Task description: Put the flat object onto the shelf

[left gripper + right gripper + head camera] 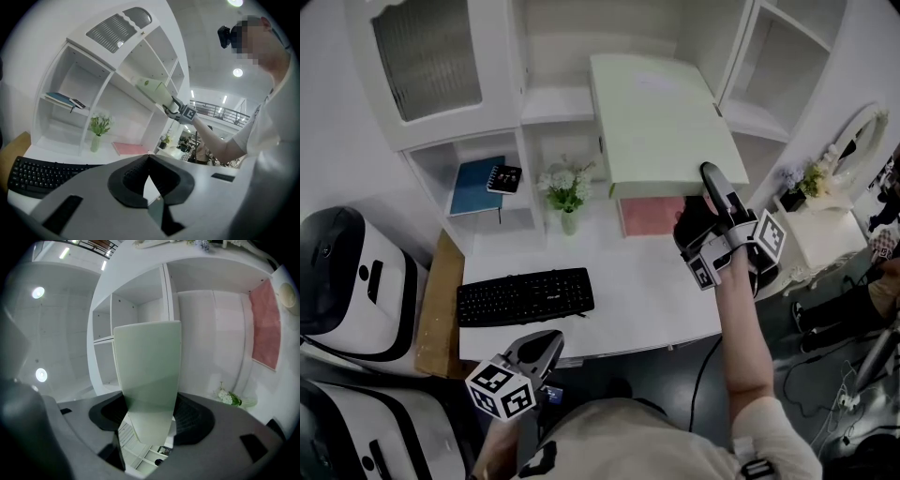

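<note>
The flat object is a pale green board [661, 122], held up and tilted in front of the white shelf unit [555, 105], over its middle compartments. My right gripper [710, 173] is shut on the board's near right corner. In the right gripper view the board [147, 366] stands between the two pads, with the shelf's open compartments [140, 305] behind it. The left gripper view shows the board [157, 91] raised against the shelf at the end of my right gripper [180, 110]. My left gripper [546, 342] hangs low before the desk edge, jaws shut and empty [149, 161].
On the white desk [647, 281] lie a black keyboard [525, 295] and a pink pad [652, 216]. A vase of flowers [567, 192] stands at the back. A blue book [476, 185] with a small black notebook [504, 178] fills a left compartment. White machines [347, 281] stand left.
</note>
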{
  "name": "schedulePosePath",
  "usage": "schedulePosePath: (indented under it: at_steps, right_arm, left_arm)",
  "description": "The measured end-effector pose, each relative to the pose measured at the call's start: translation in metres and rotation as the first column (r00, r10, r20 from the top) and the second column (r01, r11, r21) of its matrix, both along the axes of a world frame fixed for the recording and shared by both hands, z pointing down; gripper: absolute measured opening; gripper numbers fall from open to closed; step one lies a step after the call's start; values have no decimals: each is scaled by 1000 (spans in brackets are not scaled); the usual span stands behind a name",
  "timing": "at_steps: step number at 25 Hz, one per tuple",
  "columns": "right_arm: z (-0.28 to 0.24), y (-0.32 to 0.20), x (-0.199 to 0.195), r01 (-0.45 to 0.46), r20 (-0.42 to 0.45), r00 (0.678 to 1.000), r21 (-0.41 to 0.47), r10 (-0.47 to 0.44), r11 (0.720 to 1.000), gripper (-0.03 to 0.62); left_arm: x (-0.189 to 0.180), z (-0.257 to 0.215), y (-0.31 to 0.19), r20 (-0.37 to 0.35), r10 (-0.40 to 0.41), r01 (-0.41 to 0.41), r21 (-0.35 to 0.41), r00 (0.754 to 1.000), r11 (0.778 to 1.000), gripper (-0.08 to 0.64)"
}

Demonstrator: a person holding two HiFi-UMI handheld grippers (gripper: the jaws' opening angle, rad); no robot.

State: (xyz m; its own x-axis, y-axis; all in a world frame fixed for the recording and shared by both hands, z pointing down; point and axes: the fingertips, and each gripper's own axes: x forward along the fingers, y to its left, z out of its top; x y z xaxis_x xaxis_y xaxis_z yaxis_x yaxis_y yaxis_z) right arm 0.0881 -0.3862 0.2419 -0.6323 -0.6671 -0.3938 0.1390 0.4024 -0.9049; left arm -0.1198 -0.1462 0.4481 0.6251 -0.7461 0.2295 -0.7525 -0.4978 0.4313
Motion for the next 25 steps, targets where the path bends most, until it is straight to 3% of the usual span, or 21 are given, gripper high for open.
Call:
schedulePosePath:
  at_steps: [18,25]
  right_arm:
    - [-15,-25,5,-35,73,997,-4,35,999,301]
    - [-32,-37,-3,-87,93,992,2,87,996,295]
  left_arm:
    - [1,-3,-1,15,-6,6,-7,1000,1000,14]
    - [0,-6,-12,4,-7,7,-23,1000,1000,14]
